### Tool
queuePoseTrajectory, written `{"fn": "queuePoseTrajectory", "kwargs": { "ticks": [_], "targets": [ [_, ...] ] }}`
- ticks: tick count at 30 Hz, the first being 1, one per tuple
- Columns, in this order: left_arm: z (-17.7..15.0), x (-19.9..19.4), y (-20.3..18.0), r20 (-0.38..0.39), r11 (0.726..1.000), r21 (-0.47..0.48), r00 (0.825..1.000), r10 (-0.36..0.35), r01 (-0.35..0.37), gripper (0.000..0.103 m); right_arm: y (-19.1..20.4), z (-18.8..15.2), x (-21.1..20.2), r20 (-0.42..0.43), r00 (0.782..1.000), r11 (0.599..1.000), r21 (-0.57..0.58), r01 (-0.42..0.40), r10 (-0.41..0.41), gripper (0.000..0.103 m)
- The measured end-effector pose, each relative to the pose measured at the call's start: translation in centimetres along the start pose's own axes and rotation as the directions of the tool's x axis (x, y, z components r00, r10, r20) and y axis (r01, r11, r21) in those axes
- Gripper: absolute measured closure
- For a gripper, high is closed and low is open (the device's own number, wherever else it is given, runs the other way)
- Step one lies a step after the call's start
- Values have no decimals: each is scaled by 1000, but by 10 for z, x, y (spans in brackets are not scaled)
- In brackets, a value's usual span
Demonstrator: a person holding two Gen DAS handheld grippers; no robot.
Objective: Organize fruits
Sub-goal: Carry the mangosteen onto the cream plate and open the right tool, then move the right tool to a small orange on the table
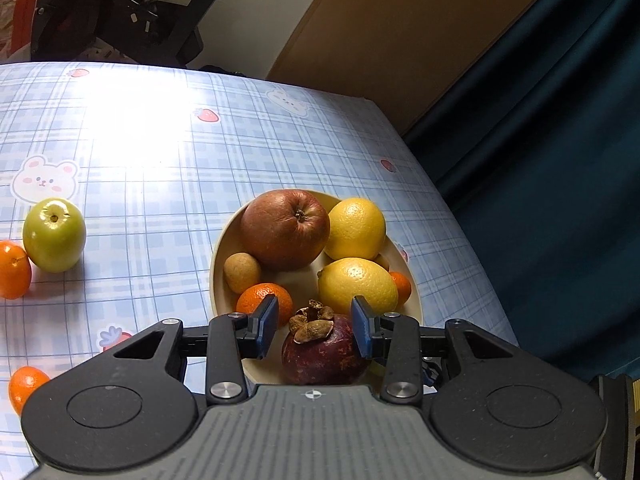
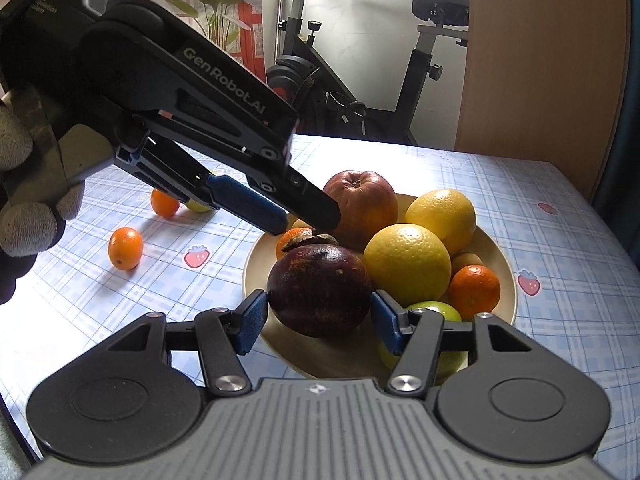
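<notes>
A dark purple mangosteen (image 2: 319, 280) with a dry brown calyx sits between the blue pads of my right gripper (image 2: 318, 308), which is shut on its sides at the near rim of the beige bowl (image 2: 250, 276). My left gripper (image 2: 307, 222) reaches in from the left and stands open, tips just above the calyx, nothing held. In the left wrist view the mangosteen (image 1: 324, 354) lies below the left gripper (image 1: 314, 322). The bowl (image 1: 216, 272) holds a red apple (image 1: 286, 228), two lemons (image 1: 354, 228), a tangerine (image 1: 264, 300) and a small brown fruit (image 1: 242, 272).
On the checked tablecloth to the left lie a green apple (image 1: 54, 234) and two small oranges (image 1: 14, 268) (image 1: 26, 386). A green fruit (image 2: 450, 312) lies in the bowl under my right finger. A gloved hand (image 2: 24, 216) holds the left gripper. An exercise bike (image 2: 360, 80) stands behind the table.
</notes>
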State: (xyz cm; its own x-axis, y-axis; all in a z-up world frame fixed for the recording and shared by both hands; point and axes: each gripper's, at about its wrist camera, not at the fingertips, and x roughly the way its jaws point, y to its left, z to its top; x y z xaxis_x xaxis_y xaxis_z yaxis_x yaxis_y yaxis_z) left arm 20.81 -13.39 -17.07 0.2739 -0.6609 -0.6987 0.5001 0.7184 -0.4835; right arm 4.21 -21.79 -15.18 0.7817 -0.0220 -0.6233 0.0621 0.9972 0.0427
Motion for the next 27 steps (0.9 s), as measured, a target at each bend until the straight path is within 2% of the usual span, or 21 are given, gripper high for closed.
{"fn": "queuePoseTrajectory", "kwargs": {
  "ticks": [6,14,19,27],
  "targets": [
    [1,-18,7,35,1000,-10,999,10,-9,62,4,2,-1,-30,999,1000,-8,18,-18,43],
    [0,-61,33,119,998,-27,991,62,-59,62,5,4,-18,62,997,999,-15,42,-41,40],
    [2,-98,52,191,990,-32,971,144,-140,62,8,9,-20,106,994,1000,-4,14,-13,40],
    [-7,-141,84,270,960,-54,921,280,-275,62,29,18,-11,131,991,996,-83,-25,36,40]
  ]
}}
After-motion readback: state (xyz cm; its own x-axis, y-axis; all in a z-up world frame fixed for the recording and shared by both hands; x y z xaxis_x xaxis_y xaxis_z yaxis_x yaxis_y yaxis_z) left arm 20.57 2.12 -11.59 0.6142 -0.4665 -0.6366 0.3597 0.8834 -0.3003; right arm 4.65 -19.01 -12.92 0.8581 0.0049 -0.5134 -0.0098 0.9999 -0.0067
